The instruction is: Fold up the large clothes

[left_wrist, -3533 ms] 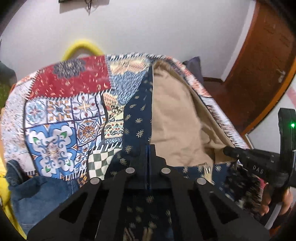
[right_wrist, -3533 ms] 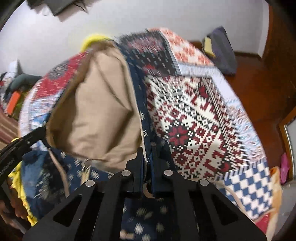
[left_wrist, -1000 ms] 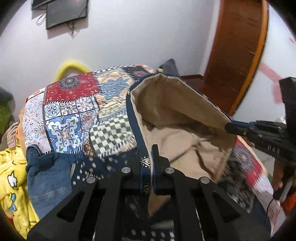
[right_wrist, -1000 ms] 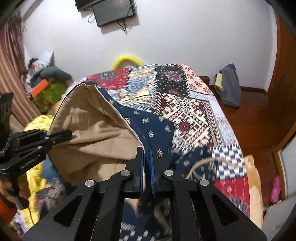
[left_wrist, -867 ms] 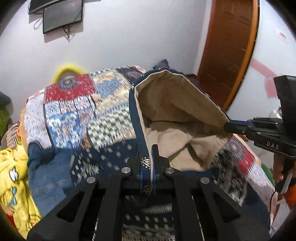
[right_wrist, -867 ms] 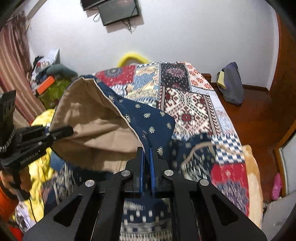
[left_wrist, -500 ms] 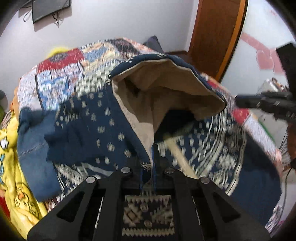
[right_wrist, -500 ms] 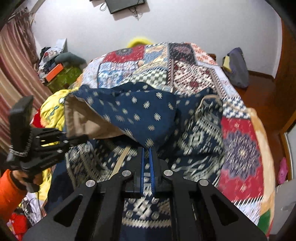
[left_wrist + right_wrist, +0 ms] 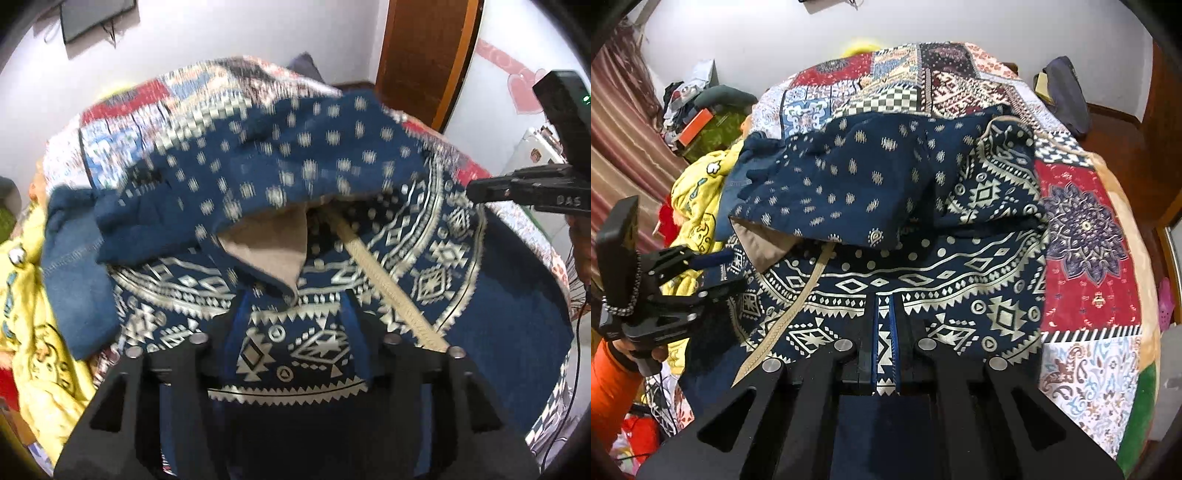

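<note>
- The navy patterned garment (image 9: 923,229), printed with cream geometric bands and lined in beige, lay on the patchwork bedspread (image 9: 1086,236), its dotted upper half now folded forward over the lower half; a second earlier we had held that half lifted, its beige lining (image 9: 266,251) gaping towards both cameras.
- Our left gripper (image 9: 295,332) was opening: its jaws stood apart over the printed cloth, nothing pressed between the pads, where a moment before they had pinched the hem. The dropped edge (image 9: 258,229) showed blurred in the left wrist view, a beige corner turned out beneath it.
- Our right gripper (image 9: 884,332) remained clenched on a narrow strip of the same patterned cloth, seen between its blue pads in the right wrist view.
- A beige cord (image 9: 798,306) trailed across the lower half, half covered by the fold.
- A yellow printed garment (image 9: 698,206) and a blue denim piece (image 9: 74,258) lay just beside the fold, at the bed's left side.
- We judged the first fold laid but not finished: the right side had yet to be let go, and the turned-out corner wanted smoothing before any further fold.
</note>
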Motion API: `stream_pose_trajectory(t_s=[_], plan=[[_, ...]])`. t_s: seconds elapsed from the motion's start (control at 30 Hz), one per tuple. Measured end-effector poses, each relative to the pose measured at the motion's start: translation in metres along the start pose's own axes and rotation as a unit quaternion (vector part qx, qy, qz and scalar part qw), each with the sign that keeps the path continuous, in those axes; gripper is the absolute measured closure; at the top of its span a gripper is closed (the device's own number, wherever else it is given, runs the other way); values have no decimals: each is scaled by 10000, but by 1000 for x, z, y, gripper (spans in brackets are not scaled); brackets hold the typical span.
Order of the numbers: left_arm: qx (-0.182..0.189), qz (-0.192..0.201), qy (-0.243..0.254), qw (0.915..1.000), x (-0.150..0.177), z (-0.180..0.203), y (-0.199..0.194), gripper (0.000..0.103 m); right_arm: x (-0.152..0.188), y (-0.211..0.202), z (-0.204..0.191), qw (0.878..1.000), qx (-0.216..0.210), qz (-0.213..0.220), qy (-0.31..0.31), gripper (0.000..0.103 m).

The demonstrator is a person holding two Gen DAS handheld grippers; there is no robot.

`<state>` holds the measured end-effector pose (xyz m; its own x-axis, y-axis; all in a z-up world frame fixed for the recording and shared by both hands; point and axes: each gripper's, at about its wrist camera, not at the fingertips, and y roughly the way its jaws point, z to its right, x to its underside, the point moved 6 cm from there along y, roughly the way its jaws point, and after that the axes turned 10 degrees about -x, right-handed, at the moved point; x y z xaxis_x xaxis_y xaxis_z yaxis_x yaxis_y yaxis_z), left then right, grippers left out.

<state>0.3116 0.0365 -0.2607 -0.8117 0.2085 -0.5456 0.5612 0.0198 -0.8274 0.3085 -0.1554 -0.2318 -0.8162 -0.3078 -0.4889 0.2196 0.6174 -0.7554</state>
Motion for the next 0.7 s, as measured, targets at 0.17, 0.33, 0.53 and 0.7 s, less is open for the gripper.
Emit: stream_pose_trajectory(t_s=[0.17,0.33,0.53,0.7], plan=[[89,111,-390,9991,-28,-7,-12,41,-11,-13,-2,9998,61,175,100,82],[887,9,-1005,9910,-52,6,-2,41,-15,-18,1,9980,417,460,80,49],[1065,-407,-1490,9822,-64,16,42,41,-8,-16,11,9983,443,333,179,49],[1132,-693,-1807,9745,-64,22,70,41,1,-25,21,9975,619,320,125,49]])
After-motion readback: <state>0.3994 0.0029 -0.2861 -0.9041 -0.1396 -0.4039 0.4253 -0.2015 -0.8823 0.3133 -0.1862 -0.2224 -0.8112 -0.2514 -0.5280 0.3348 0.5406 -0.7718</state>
